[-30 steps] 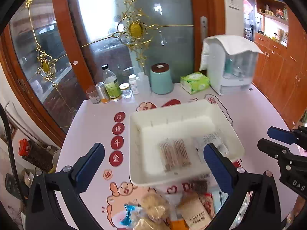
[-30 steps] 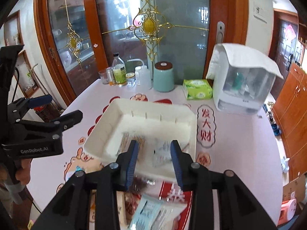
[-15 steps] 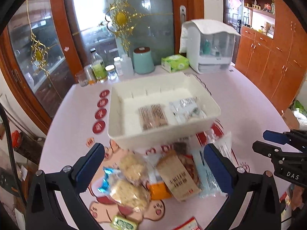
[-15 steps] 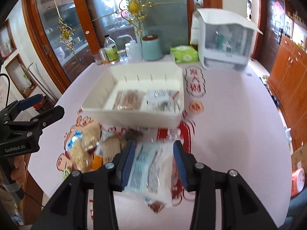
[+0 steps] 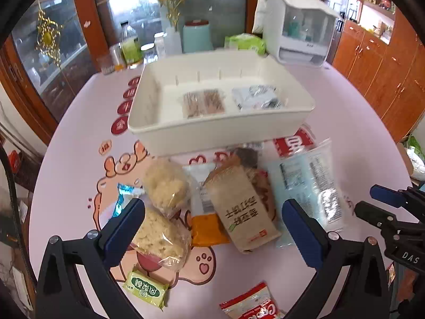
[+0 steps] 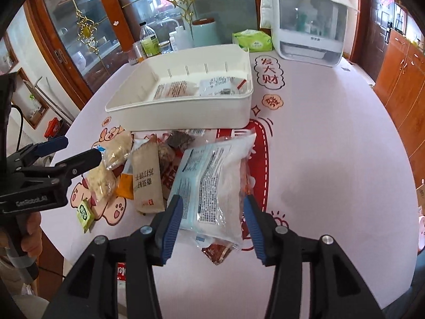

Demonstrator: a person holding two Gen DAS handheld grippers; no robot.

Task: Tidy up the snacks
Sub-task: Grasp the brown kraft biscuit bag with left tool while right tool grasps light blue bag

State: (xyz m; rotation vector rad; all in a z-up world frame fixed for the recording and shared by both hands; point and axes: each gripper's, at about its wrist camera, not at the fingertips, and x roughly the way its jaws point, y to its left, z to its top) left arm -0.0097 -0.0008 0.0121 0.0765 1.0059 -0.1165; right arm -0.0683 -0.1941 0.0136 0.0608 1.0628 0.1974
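A white bin (image 5: 212, 133) (image 6: 186, 114) on the pink table holds a brown snack pack (image 5: 203, 103) and a silvery pack (image 5: 256, 98). A heap of snacks lies in front of it: a tan paper pack (image 5: 243, 210) (image 6: 147, 178), two puffed-snack bags (image 5: 164, 183), an orange pack (image 5: 208, 228), and a large pale blue bag (image 6: 212, 183) (image 5: 308, 186). My left gripper (image 5: 212, 228) is open above the heap. My right gripper (image 6: 213, 223) is open, its fingers either side of the blue bag's near end.
A small green packet (image 5: 146, 289) and a red bag (image 5: 249, 305) lie at the near edge. Bottles (image 6: 148, 41), a teal canister (image 6: 204, 33), a tissue pack (image 6: 252, 41) and a white appliance (image 6: 305, 24) stand behind the bin.
Both grippers have drawn back from the bin and dropped toward the snack heap. The right gripper's jaws have opened wider around the blue bag.
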